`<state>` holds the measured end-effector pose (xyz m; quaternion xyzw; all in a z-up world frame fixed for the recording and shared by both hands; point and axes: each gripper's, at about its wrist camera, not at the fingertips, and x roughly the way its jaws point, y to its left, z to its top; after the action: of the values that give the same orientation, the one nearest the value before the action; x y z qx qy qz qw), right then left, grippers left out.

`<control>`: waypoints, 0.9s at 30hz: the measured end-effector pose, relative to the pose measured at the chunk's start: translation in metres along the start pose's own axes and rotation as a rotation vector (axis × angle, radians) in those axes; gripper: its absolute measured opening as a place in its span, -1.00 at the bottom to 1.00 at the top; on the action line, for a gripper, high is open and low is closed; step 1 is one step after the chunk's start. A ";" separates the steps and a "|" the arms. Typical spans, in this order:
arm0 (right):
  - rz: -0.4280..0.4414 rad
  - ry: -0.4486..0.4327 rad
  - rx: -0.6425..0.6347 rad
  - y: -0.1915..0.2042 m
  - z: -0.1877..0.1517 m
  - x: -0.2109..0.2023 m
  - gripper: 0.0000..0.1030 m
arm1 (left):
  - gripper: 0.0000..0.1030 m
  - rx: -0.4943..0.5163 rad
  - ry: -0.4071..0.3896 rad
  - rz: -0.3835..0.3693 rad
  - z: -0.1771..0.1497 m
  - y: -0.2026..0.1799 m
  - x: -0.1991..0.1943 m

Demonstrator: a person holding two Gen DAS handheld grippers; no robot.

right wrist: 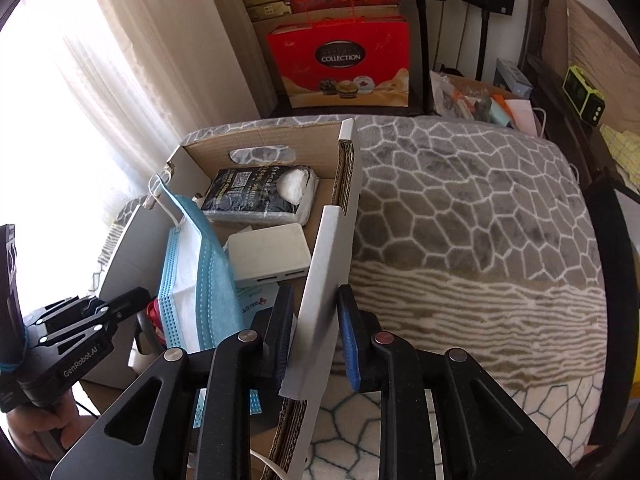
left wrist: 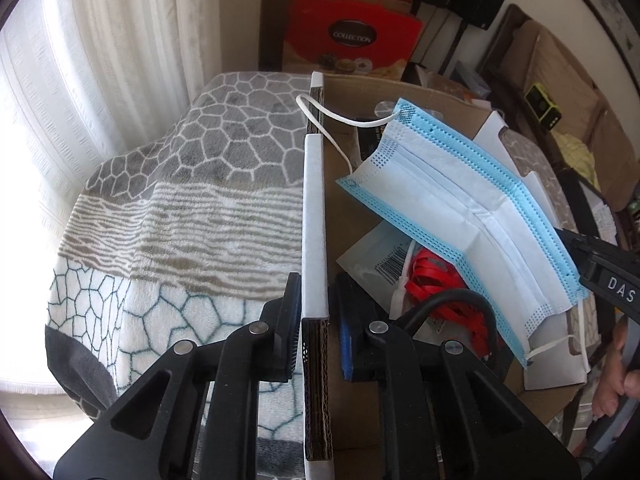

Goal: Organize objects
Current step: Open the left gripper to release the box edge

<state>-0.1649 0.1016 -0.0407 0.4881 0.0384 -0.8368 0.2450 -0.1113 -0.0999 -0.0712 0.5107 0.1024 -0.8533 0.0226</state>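
A cardboard box [right wrist: 264,148] sits on a patterned blanket. My left gripper [left wrist: 316,320] straddles the box's left wall [left wrist: 314,216], one finger on each side, closed on it. My right gripper [right wrist: 312,320] straddles the right wall [right wrist: 324,264] the same way. A blue and white face mask [left wrist: 464,216] lies across the box's contents, its ear loop [left wrist: 324,116] hooked over the left wall; it also shows in the right wrist view [right wrist: 196,268]. Inside are a dark tissue pack [right wrist: 256,192], a white USB hub [right wrist: 272,252] and red bands [left wrist: 436,284].
The grey patterned blanket [right wrist: 480,216] covers the surface around the box. A red gift box [right wrist: 340,64] stands behind against a cabinet. White curtains [left wrist: 100,80] hang at the left. A tray of clutter [right wrist: 480,100] and a green device [right wrist: 582,92] are at the back right.
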 end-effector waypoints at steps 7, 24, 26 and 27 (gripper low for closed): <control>-0.044 -0.035 0.041 -0.043 -0.003 -0.031 -0.61 | -0.72 0.053 -0.004 -0.056 0.004 -0.048 0.000; -0.061 -0.006 0.161 -0.119 -0.030 -0.026 -0.62 | -0.72 0.138 0.039 -0.056 -0.005 -0.116 0.028; -0.056 -0.007 0.171 -0.121 -0.033 -0.024 -0.58 | -0.72 0.142 0.035 -0.055 -0.005 -0.118 0.027; -0.048 -0.010 0.178 -0.122 -0.034 -0.023 -0.57 | -0.72 0.145 0.034 -0.056 -0.006 -0.119 0.026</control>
<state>-0.1826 0.2272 -0.0601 0.5026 -0.0256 -0.8450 0.1807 -0.1357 0.0190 -0.0788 0.5224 0.0550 -0.8500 -0.0401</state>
